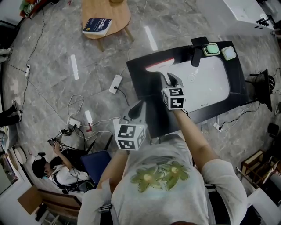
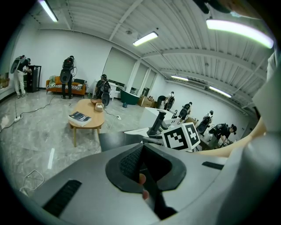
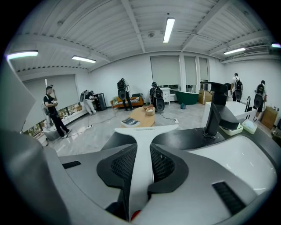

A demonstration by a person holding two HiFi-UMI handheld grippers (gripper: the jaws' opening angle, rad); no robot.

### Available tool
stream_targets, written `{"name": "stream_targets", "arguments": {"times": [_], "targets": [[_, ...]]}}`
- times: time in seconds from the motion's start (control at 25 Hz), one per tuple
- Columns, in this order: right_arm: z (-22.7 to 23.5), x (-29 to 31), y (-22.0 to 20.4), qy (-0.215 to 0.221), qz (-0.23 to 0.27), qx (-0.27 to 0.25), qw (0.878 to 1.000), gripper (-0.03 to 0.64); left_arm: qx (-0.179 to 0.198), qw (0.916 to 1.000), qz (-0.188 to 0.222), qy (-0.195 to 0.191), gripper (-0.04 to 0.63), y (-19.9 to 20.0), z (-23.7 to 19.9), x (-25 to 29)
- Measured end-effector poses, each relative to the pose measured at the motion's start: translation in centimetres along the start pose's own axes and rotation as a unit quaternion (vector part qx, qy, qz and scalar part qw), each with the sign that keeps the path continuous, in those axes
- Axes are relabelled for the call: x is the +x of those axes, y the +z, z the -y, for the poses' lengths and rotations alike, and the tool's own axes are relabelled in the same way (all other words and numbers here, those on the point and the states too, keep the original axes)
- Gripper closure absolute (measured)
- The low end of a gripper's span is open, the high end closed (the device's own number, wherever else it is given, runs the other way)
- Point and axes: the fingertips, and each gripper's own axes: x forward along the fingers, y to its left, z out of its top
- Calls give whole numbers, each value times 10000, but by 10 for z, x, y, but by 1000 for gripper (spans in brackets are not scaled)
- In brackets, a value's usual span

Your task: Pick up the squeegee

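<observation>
The right gripper (image 3: pixel 143 154) has its pads clamped on the white stem of the squeegee (image 3: pixel 147 128). It's gripping low on the handle so the wide blade sticks out on the far side, away from the person. That makes sense, since the stem is the only narrow bit the jaws can close around. From the head view the squeegee is over the left part of the black counter (image 1: pixel 140 83), just left of the white sink basin (image 1: pixel 206 83), and the black faucet (image 1: pixel 196 52) is at the far edge. It looks to me like the blade is clear of the counter top, but I can't say for sure from these angles. The left gripper (image 2: pixel 141 160) is clenched on nothing, held close to the person's body by the near-left corner of the counter. I'd guess that's just to keep it out of the way, since this is a one-handed job. I'd call the pick basically made. My main worry is the slick handle pivoting in the pads, because the blade end is probably the heavy one. The wooden table (image 1: pixel 116 13) with a book (image 1: pixel 97 25) is well off to the far left and isn't involved.
</observation>
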Motion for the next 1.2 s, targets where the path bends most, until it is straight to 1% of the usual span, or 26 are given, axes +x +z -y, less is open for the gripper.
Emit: {"name": "stream_targets", "arguments": {"times": [0.8, 1.2], "targets": [[2, -35, 3, 112, 197, -22, 9997, 522, 74, 9999, 146, 31, 586, -1, 21, -11], [3, -56, 3, 104, 284, -17, 9995, 522, 122, 9997, 205, 48, 586, 0, 24, -19]]}}
